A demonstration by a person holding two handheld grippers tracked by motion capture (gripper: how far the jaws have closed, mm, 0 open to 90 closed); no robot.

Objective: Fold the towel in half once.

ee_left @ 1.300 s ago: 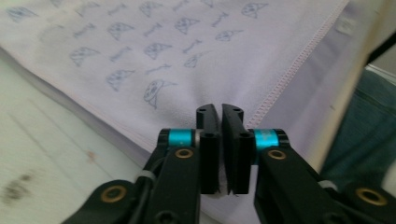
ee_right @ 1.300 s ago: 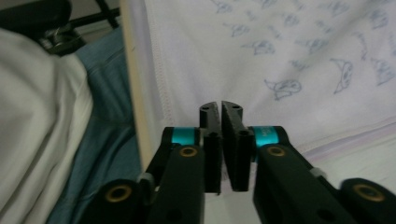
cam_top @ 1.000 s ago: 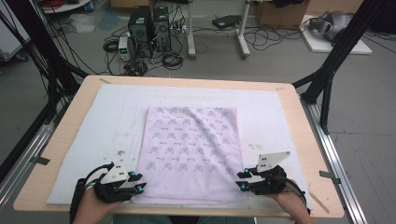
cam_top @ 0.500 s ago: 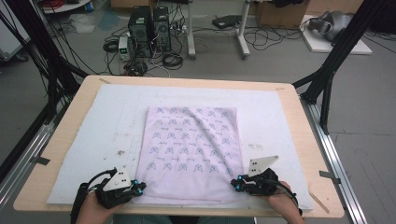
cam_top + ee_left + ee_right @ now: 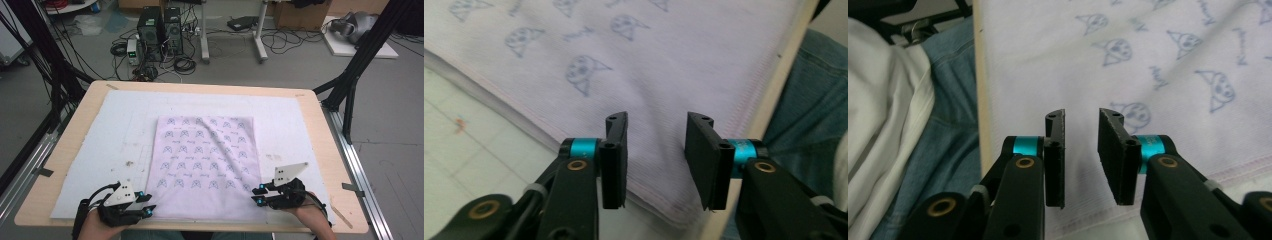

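A pale lilac cloth (image 5: 205, 160) printed with small cat faces lies flat on a white mat (image 5: 115, 130). My left gripper (image 5: 148, 209) sits at the cloth's near left corner. In the left gripper view that gripper (image 5: 657, 130) has just been opening, and its jaws stand apart over the cloth's hem (image 5: 674, 60) with nothing pinched between them. My right gripper (image 5: 257, 196) rests at the near right corner. It (image 5: 1083, 122) has also just been opening, and the cloth (image 5: 1173, 75) lies flat beneath its parted jaws.
The mat covers a wooden table (image 5: 330, 150) whose near edge runs just behind both hands. The person's jeans (image 5: 948, 135) show past that edge. Computer towers (image 5: 160, 27) and cables stand on the floor beyond, and black frame legs (image 5: 360, 70) flank the table.
Both grippers stay at the cloth's near corners, shifted only slightly toward the near edge. The cloth lies as before.
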